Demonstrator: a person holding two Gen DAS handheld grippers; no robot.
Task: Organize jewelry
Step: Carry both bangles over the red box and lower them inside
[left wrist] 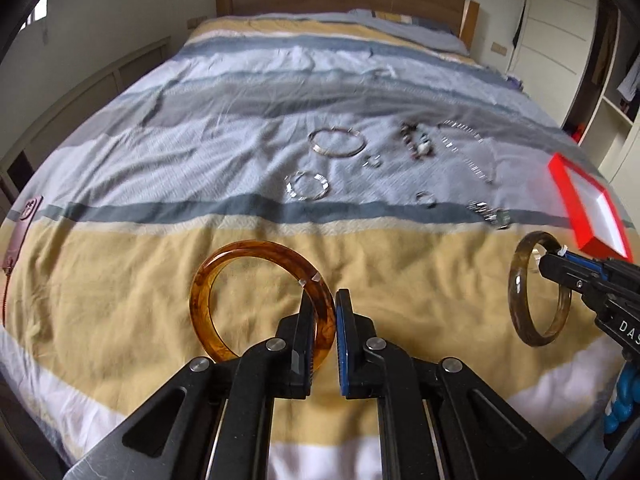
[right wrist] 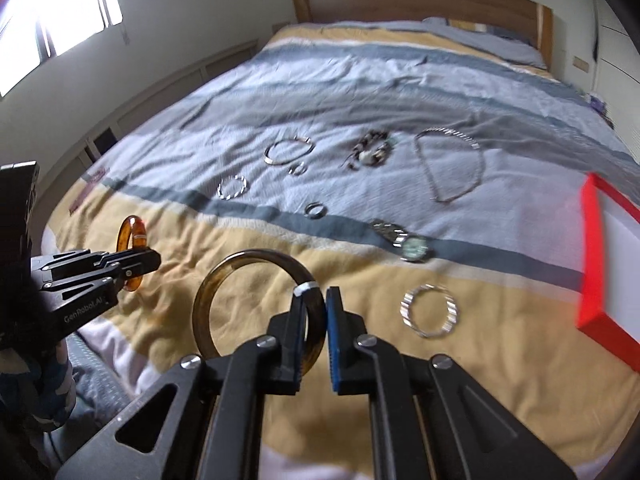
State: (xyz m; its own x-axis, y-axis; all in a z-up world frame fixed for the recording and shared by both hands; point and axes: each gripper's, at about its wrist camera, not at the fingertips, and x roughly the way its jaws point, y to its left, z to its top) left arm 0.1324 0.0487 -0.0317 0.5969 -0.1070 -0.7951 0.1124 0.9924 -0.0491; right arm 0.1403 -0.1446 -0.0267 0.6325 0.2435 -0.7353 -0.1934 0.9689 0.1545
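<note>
Left gripper [left wrist: 325, 300]: clamped on amber bangle [left wrist: 262, 300], held above the striped bedspread [left wrist: 120, 280]. Right gripper [right wrist: 316, 294]: clamped on olive-brown bangle [right wrist: 256, 304], likewise raised above the bedspread. Red box [right wrist: 592, 248]: at the bedspread's right edge. On the bedspread left of the box: wristwatch [right wrist: 404, 240], beaded silver bracelet [right wrist: 430, 311], chain necklace [right wrist: 448, 164], silver bangle [right wrist: 288, 151], small rings.

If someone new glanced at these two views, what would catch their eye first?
Probably the two bangles held up over the striped bedspread: the left gripper clamps an amber bangle, and the right gripper clamps a darker olive bangle. Next, the bright red box at the right edge, with silver jewelry scattered on the blue stripes beyond.
</note>
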